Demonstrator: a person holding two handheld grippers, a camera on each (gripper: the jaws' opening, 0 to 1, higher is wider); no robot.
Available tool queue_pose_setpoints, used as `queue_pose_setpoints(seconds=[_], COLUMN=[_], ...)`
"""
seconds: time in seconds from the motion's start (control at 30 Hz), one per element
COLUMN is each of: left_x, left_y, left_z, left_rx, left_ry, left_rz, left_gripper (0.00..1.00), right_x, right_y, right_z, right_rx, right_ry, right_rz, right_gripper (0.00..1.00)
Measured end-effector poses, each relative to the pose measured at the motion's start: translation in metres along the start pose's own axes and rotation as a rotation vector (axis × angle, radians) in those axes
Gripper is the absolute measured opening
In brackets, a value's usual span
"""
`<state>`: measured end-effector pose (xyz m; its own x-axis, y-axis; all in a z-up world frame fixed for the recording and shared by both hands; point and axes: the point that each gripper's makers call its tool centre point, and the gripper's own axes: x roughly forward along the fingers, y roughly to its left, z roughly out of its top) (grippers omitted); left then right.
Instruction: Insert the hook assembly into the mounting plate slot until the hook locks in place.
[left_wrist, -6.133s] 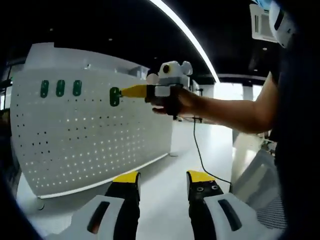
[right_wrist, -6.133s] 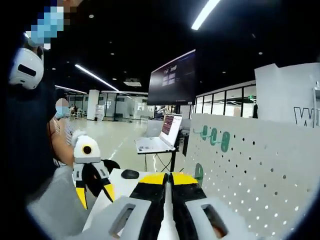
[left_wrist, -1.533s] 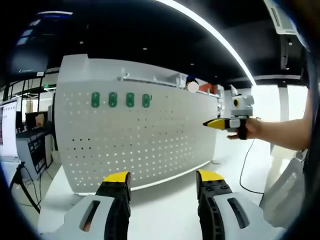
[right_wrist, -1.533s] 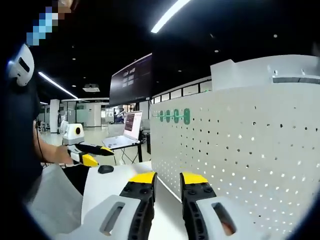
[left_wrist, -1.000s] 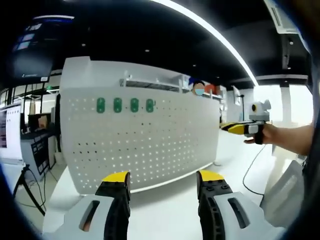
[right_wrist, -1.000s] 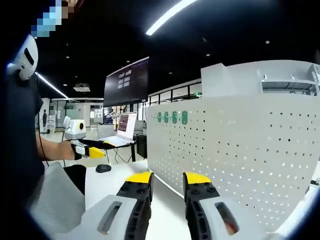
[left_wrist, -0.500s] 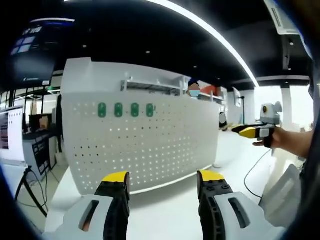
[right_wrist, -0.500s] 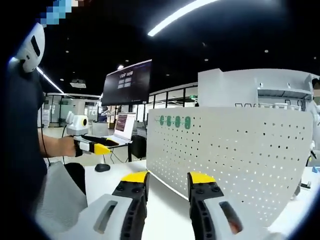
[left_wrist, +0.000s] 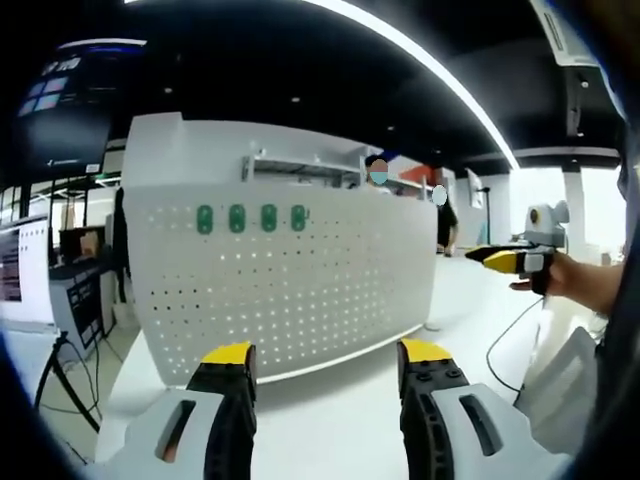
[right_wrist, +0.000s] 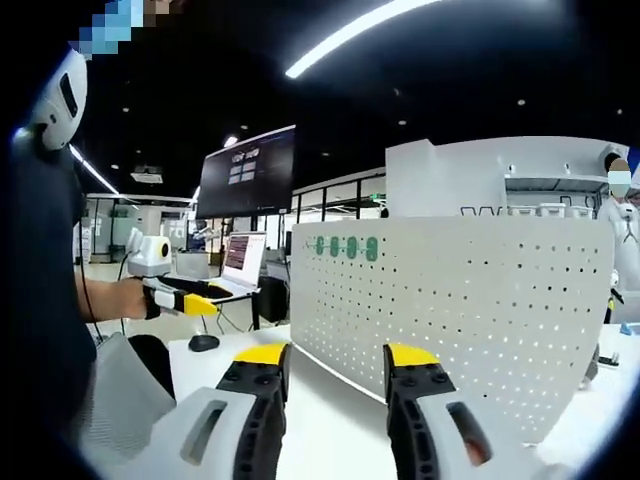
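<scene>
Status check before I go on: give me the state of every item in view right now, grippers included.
Left gripper: open, empty, back from the board.
Right gripper: open, empty.
Pegboard: upright on the table.
Four green hooks: seated in a row near the board's top edge.
Laptop: lid open, screen lit.
Overhead monitor: on.
Mouse: lying on the table, untouched.

Ceiling's dark apart from one long light strip (left_wrist: 420, 70) glowing toward 1 o'clock. White pegboard (left_wrist: 290, 290) looks evenly lit and soft, bowing heavily near the edges.
</scene>
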<state>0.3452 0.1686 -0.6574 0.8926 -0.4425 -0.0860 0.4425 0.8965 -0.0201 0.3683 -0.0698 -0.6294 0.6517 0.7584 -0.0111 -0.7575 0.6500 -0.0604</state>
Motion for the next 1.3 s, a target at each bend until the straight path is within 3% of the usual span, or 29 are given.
queue_pose_setpoints(seconds=[0.43, 0.77, 1.3], left_x=[-0.001, 0.001, -0.002], left_y=[-0.003, -0.006, -0.005], left_z=[0.003, 0.007, 0.008], left_rx=[-0.003, -0.002, -0.001], left_ry=[0.003, -0.002, -0.002], left_rz=[-0.005, -0.015, -0.013], left_gripper=[0.61, 0.62, 0.62], right_x=[0.001, 0.001, 0.005], right_y=[0.004, 0.004, 0.014], right_z=[0.001, 0.002, 0.008], right_rx=[0.001, 0.017, 0.01], right_ry=[-0.001, -0.003, -0.011], right_rz=[0.001, -0.004, -0.013], right_gripper=[0.46, 0.64, 0.77])
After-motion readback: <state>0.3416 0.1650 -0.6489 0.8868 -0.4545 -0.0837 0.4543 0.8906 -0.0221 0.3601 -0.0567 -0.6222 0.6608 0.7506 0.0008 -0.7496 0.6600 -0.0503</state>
